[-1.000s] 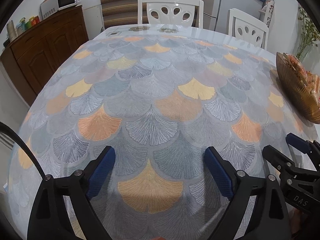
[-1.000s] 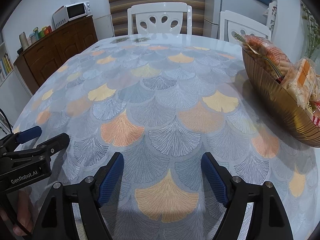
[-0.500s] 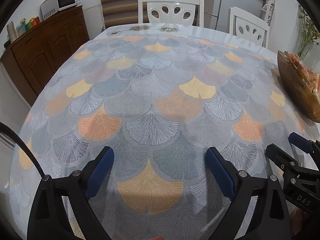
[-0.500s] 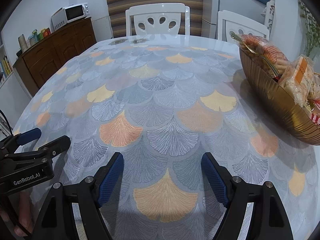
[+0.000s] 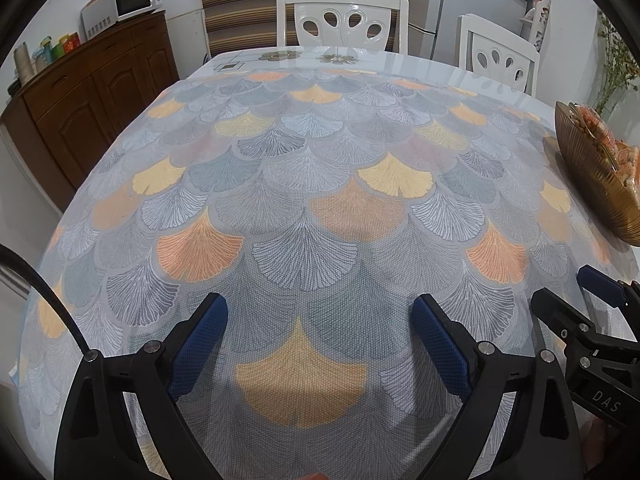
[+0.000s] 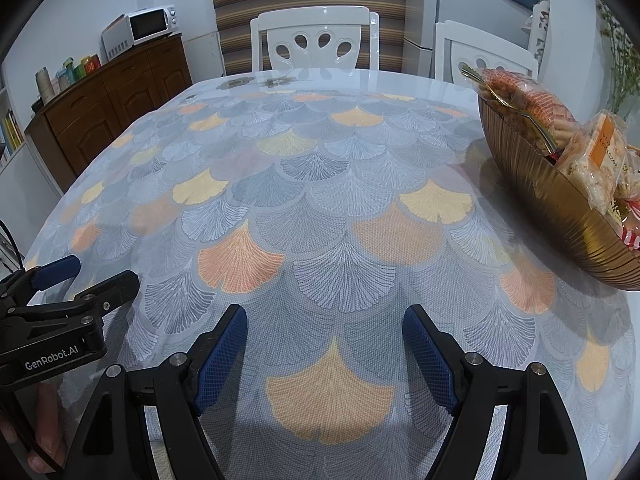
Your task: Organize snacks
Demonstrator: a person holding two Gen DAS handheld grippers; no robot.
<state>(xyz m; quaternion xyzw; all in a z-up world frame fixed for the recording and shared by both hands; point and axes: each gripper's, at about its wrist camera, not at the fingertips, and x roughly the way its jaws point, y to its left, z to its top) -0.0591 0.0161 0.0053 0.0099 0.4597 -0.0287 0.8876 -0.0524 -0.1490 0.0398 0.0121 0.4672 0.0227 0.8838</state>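
Note:
A ribbed golden bowl [image 6: 560, 208] stands at the table's right side, filled with several wrapped snack packs [image 6: 600, 160]. It also shows at the right edge of the left wrist view [image 5: 592, 176]. My left gripper [image 5: 320, 340] is open and empty, low over the near part of the patterned tablecloth [image 5: 320, 184]. My right gripper [image 6: 324, 344] is open and empty beside it, to the left of the bowl. Each gripper shows in the other's view: the right one [image 5: 576, 300] and the left one [image 6: 88, 276].
Two white chairs [image 6: 316, 40] [image 6: 484, 56] stand at the table's far side. A brown sideboard [image 6: 108, 108] with a microwave [image 6: 140, 28] is at the left wall. A fridge [image 5: 472, 8] stands at the back right.
Both grippers have drawn back slightly toward the near edge and stay open. The bowl sits a little farther off in both views.

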